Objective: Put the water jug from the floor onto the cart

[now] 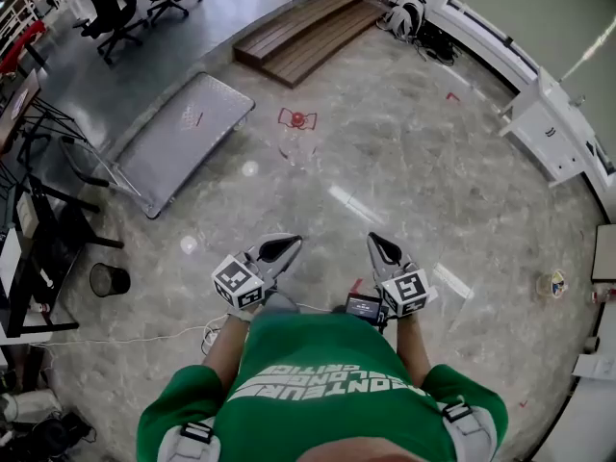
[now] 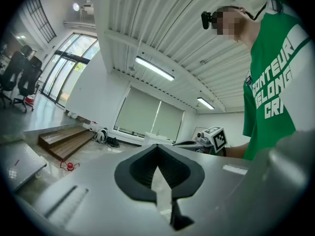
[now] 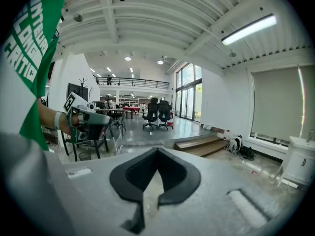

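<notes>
Two tools, the left tool (image 1: 281, 247) and the right tool (image 1: 381, 248), both pressed together and empty; water jug (image 1: 296, 120) on the floor beside the cart (image 1: 188, 133).

Side by side at the lower middle of the head view, just ahead of the person's green shirt (image 1: 327, 373), each tool has its jaws closed tip to tip with nothing between them. The water jug, a red top over a faint clear body, sits on the marble floor (image 1: 404, 162) at the upper middle of the frame. It is just right of the flat grey cart and well apart from both tools. Wooden steps (image 1: 308, 32) lie beyond it.
</notes>
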{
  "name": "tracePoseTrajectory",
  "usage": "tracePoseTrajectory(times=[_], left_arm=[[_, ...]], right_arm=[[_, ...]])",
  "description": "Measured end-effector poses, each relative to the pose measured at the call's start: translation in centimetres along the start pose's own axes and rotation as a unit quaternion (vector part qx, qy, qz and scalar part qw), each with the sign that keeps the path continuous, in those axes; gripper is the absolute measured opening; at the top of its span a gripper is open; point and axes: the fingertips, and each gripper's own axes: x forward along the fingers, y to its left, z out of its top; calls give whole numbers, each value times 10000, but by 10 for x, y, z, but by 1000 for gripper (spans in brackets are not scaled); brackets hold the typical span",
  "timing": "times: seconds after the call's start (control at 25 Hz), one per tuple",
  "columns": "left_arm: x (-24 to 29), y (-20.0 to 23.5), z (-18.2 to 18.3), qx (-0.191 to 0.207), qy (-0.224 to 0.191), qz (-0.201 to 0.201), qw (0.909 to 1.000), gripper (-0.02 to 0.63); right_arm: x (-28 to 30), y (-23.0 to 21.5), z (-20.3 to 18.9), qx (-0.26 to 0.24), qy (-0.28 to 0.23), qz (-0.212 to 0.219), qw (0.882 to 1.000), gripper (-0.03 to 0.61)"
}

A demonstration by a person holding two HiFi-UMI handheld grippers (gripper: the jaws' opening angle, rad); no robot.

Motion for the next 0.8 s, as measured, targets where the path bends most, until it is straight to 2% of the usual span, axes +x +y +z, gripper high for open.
tracePoseTrajectory(times=[0.16, 0.4, 0.6, 0.8], left_arm=[[-30, 24, 1, -123, -24, -49, 9999, 14], [-68, 75, 20, -29, -62, 178, 9998, 14], [-67, 93, 25, -38, -141, 376, 9992, 14], [-42, 96, 30, -16, -110, 447, 9989, 14]], right_arm=[[34, 22, -2, 77, 223, -83, 9997, -6], [77, 48, 32, -142, 80, -18, 9999, -6], [100, 59, 38, -542, 261, 289, 9978, -6], [118, 43, 57, -830, -32, 689, 9942, -6]])
